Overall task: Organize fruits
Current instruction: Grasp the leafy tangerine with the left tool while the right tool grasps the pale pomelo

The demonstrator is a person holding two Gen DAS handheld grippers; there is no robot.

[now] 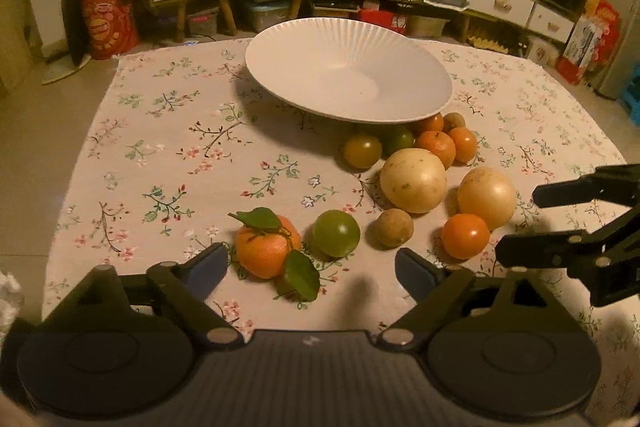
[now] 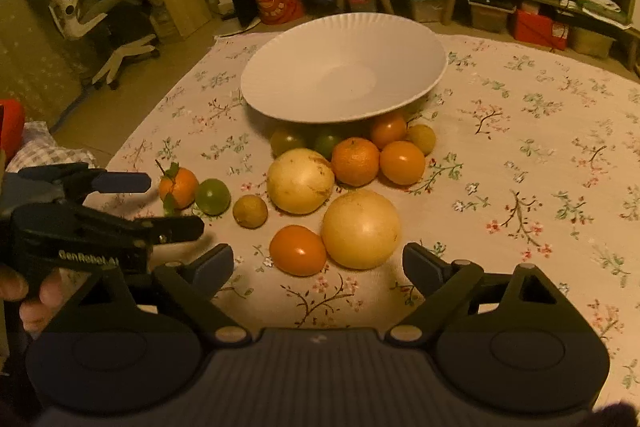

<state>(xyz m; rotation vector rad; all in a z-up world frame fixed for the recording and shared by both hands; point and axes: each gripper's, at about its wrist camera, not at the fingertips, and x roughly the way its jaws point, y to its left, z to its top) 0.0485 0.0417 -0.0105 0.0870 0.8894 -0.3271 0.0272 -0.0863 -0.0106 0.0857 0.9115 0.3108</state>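
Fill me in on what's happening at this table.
A person holds a claw in each hand over a floral tablecloth strewn with fruit. The left claw is open near a leafy orange and a green fruit. The right claw is open just short of a big pale round fruit. The white bowl holds nothing yet; no fruit is gripped.
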